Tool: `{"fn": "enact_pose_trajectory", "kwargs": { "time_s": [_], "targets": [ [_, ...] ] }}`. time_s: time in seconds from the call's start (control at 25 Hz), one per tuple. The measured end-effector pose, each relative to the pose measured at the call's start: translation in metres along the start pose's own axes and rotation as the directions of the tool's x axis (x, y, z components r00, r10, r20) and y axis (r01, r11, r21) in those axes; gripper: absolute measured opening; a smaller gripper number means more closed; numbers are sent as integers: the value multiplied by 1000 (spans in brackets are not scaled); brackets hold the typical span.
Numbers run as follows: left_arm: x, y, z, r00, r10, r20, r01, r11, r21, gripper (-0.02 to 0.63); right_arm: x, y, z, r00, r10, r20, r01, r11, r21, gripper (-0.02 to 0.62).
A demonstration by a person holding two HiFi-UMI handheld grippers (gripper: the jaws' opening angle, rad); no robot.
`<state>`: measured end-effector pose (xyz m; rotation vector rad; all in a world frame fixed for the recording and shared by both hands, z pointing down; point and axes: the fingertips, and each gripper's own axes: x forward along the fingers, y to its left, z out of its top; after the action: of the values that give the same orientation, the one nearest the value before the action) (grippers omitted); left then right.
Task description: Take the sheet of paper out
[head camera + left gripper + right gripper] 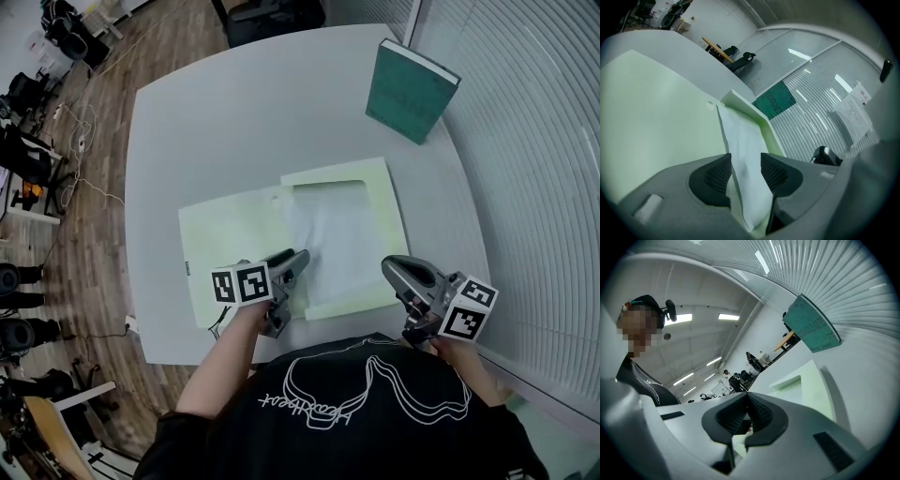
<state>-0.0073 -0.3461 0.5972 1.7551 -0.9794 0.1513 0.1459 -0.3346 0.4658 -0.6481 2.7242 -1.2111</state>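
A pale green folder (234, 234) lies open on the grey table (206, 122). A white sheet of paper (337, 234) sits in the pocket of its right half. My left gripper (300, 259) is at the sheet's near left corner. In the left gripper view the sheet (745, 150) rises between the two pads of that gripper (746, 171), which stand apart and open, over the green folder (656, 122). My right gripper (392, 267) hovers by the folder's near right corner. Its jaws (747, 397) are shut with the tips touching and nothing between them.
A teal book (411, 91) stands upright at the table's far right, also in view as the book (774, 101) and the book (813, 329). White window blinds (534, 169) run along the right side. The table's near edge is close to the person's body.
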Motion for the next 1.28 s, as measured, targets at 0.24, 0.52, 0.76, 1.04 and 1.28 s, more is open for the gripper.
{"fn": "enact_pose_trajectory", "kwargs": {
  "time_s": [0.24,0.52,0.76,1.04,1.28],
  "targets": [
    [14,12,-7,1000,5,-27,-5,1000,-21,184,3,-9,-9,1000,4,-14,-4,1000,17,11],
    [19,13,-9,999,0,-45,-2,999,-47,183,1,-9,-12,1000,10,-18,-10,1000,26,9],
    [24,8,-14,998,-25,-61,19,996,-87,183,-1,-10,-13,1000,10,-19,-10,999,33,9],
    [26,10,-13,998,-17,-61,11,995,-102,174,-2,-12,-14,1000,10,-19,-9,999,35,9],
    [25,19,-13,999,24,-47,-30,991,-131,34,-3,-14,-16,1000,2,-31,-1,1000,31,9]
  ]
}}
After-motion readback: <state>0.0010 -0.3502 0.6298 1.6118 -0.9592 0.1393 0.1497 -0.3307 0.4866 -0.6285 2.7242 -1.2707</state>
